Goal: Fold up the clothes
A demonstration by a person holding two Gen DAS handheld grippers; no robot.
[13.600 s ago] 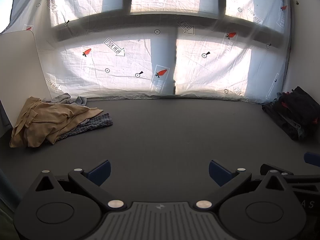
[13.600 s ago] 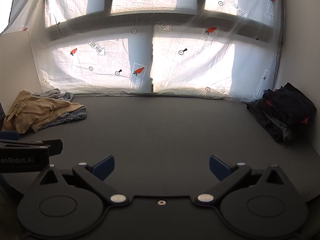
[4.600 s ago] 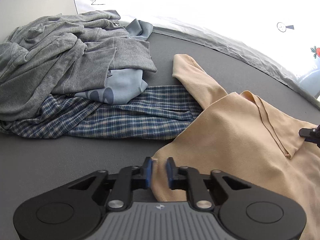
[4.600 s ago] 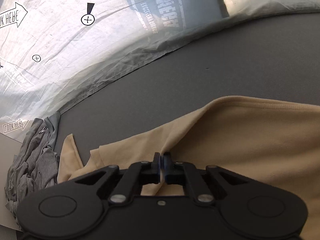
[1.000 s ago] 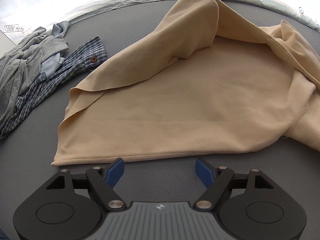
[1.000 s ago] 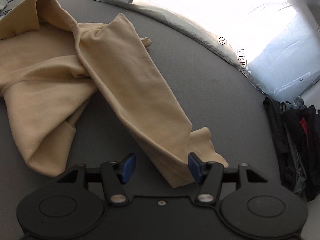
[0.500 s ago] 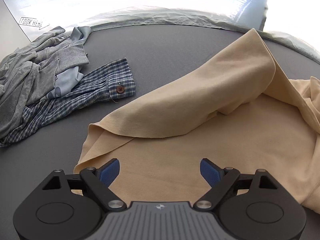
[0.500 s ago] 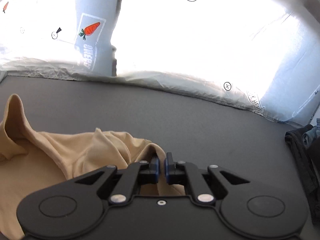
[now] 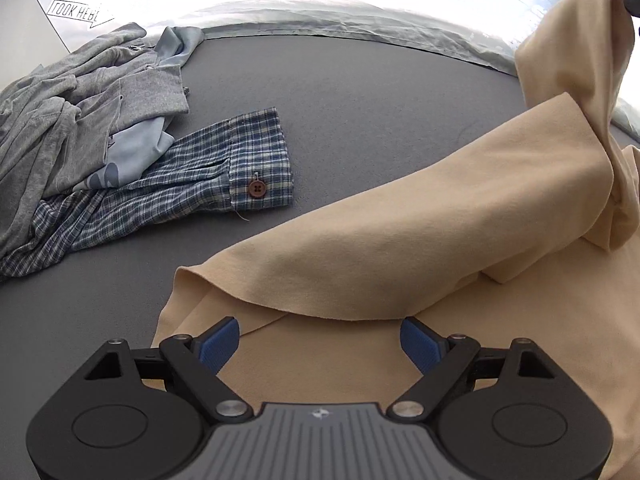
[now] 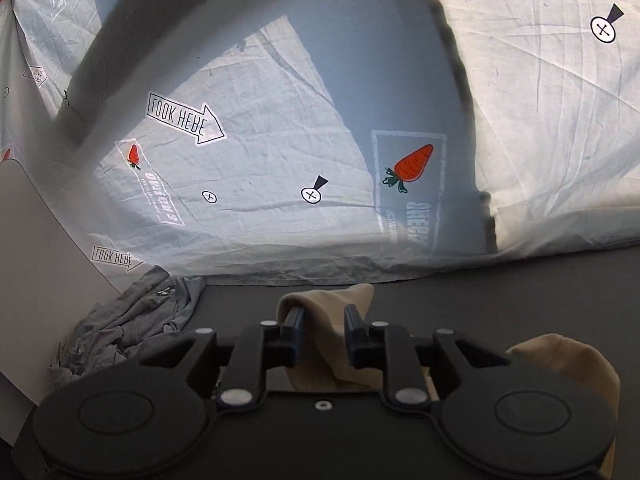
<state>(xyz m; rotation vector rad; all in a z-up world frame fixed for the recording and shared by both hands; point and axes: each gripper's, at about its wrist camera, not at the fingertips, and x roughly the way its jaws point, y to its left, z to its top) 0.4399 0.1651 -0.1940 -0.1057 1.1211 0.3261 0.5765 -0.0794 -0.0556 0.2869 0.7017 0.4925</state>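
A tan long-sleeved shirt lies on the dark grey table, its upper layer folded over and one end pulled up high at the far right. My left gripper is open and empty, low over the shirt's near hem. My right gripper is shut on a bunch of the tan shirt and holds it lifted above the table; more tan cloth hangs at its right.
A blue plaid shirt and grey garments lie in a pile at the left, also in the right wrist view. A white printed sheet hangs behind the table. A white panel stands at the left.
My right gripper has lifted the held tan cloth high off the table and turned left. My left gripper has moved forward over the shirt's hem, still open.
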